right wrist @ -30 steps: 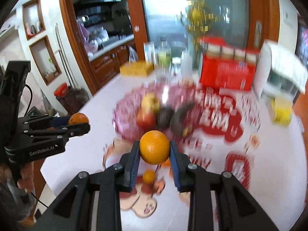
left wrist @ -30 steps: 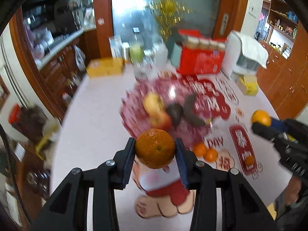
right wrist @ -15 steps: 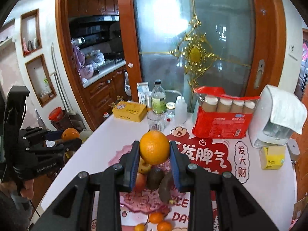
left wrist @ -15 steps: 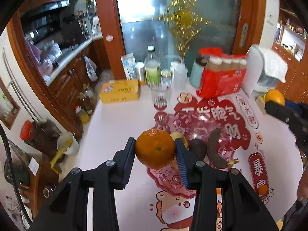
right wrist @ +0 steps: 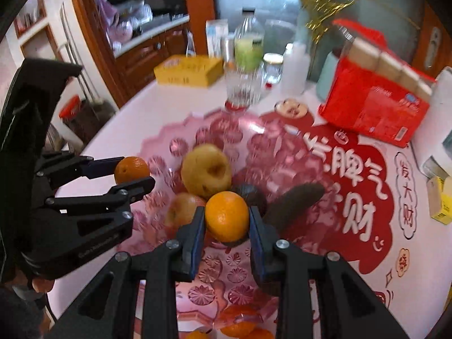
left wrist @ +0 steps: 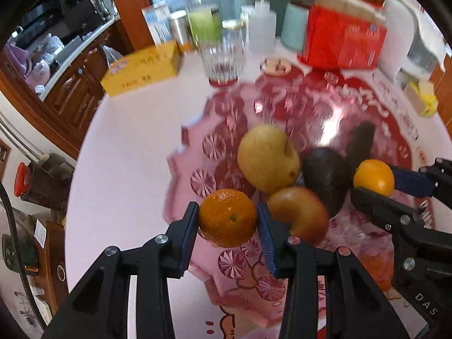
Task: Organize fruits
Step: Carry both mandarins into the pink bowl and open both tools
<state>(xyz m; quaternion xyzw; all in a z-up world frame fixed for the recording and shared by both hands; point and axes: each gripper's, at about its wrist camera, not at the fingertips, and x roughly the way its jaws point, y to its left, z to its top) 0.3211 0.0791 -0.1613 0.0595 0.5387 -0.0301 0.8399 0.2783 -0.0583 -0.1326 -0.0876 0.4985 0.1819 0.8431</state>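
Pink glass fruit tray [left wrist: 180, 147] below and ahead of both grippers; we judge it fragile, so set fruit down gently. Left gripper [left wrist: 228, 221] clamped on mandarin [left wrist: 227, 217], pads at widest girth. Right gripper [right wrist: 227, 220] clamped on orange [right wrist: 226, 216] likewise. We judge both fruits firm, light, round, prone to roll.
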